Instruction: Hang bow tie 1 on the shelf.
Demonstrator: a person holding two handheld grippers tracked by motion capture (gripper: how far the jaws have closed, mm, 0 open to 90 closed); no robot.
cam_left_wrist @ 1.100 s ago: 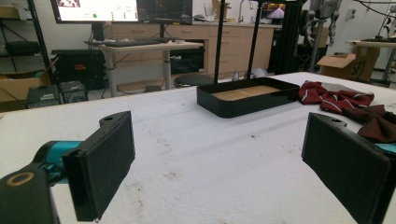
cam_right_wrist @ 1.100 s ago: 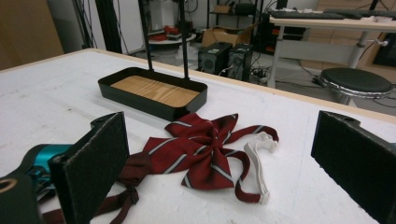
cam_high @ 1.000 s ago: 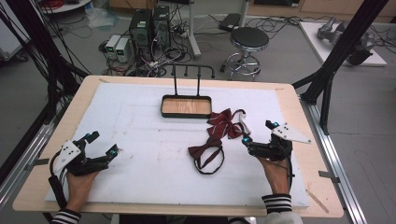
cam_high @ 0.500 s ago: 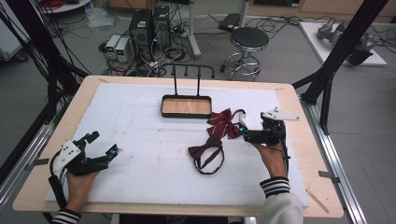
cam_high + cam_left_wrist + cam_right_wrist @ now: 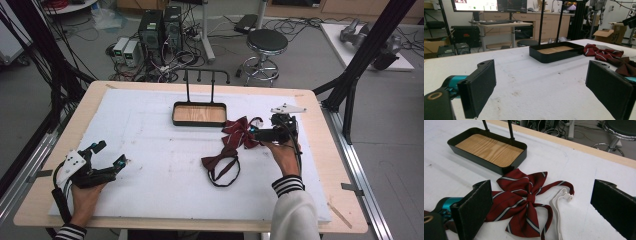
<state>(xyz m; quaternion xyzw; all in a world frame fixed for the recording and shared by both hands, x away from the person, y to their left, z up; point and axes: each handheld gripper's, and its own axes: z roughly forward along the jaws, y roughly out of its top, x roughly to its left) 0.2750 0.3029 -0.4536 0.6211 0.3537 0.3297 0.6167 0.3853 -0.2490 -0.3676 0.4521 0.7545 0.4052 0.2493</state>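
Note:
A striped dark-red bow tie [image 5: 239,131] [image 5: 524,197] with a white strap [image 5: 557,205] lies right of the table's middle. A plain dark-red bow tie [image 5: 218,160] with a looped band lies just in front of it. My right gripper [image 5: 257,130] [image 5: 542,195] is open and points left at the striped tie's right side, its jaws on either side of the tie and above it. Near the front left edge my left gripper [image 5: 109,153] [image 5: 541,80] is open and holds nothing. Both ties [image 5: 605,53] appear far right in the left gripper view.
A black tray with a wooden bottom [image 5: 176,117] [image 5: 521,151] [image 5: 554,57] sits at the back centre, with a black hook rack [image 5: 206,76] rising behind it. White foam sheet [image 5: 150,150] covers the wooden table. A stool [image 5: 266,42] and computers stand beyond the table.
My right gripper has moved forward and left, from the right edge up to the striped bow tie. The left gripper and both ties have stayed where they were.

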